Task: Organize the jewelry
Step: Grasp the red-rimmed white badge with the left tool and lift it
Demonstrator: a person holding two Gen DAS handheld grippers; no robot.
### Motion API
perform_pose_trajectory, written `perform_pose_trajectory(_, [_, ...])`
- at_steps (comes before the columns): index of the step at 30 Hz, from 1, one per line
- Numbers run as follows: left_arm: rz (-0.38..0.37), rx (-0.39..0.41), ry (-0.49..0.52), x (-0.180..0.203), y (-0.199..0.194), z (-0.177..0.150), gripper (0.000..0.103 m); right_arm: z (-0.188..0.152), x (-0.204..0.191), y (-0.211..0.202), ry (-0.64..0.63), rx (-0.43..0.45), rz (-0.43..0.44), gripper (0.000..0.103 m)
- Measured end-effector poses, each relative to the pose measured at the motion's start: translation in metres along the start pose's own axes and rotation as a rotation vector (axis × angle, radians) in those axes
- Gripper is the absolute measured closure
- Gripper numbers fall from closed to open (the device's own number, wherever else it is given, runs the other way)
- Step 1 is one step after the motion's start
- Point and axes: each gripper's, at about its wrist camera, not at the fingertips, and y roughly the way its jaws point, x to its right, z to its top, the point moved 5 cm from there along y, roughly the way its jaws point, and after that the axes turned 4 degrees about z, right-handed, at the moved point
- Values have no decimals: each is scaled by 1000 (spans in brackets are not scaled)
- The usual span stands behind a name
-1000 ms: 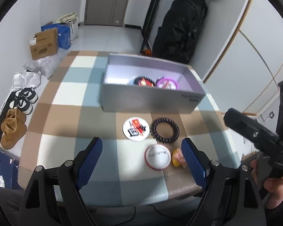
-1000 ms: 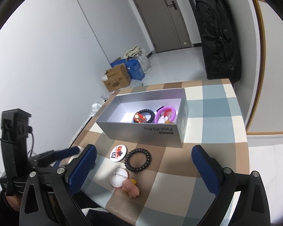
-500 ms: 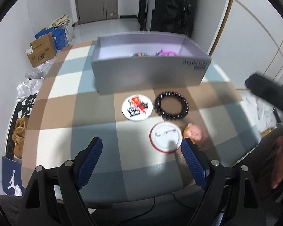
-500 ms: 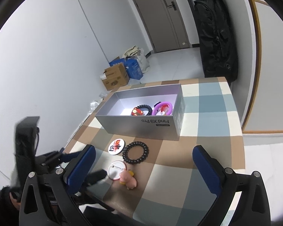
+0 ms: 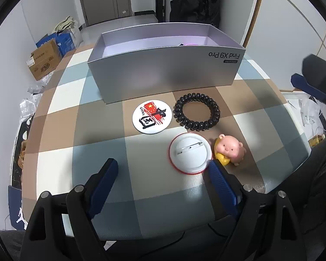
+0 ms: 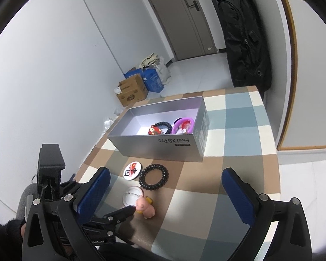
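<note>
Both tongs open above loose trinkets at the desk's near edge

The left tongs [image 5: 160,169] gape empty, one finger tip at the rim of the face-down pin badge [image 5: 190,153]; the pig figurine [image 5: 229,150] sits just beside it. The printed badge [image 5: 152,119] and black coil hair tie [image 5: 196,114] lie between these and the silver box [image 5: 163,76]. The right tongs [image 6: 166,192] gape over bare checked desk [image 6: 228,169] stretching to the right edge.
</note>
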Motion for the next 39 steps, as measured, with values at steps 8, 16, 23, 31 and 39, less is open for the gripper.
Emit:
perform_pose_trajectory(8, [17,36,63,12,-1,5,21,1,-1,-3,24,8,15,0])
perform_pose_trajectory(16, [-44,33,43,16,-2,8,45,0,-7,-1,31,3,28,0])
perform_pose_trajectory(23, [-77,34,71,23,-6,9,66,-6,-9,3,16,-26,5,0])
perform_pose_trajectory(31, [-102,16,40,21,-7,10,66,-10,-1,6,50,-43,-38,0])
perform_pose_trajectory(39, [-148,2,-48,0,-3,19,66,-15,0,10,44,-67,-85,0])
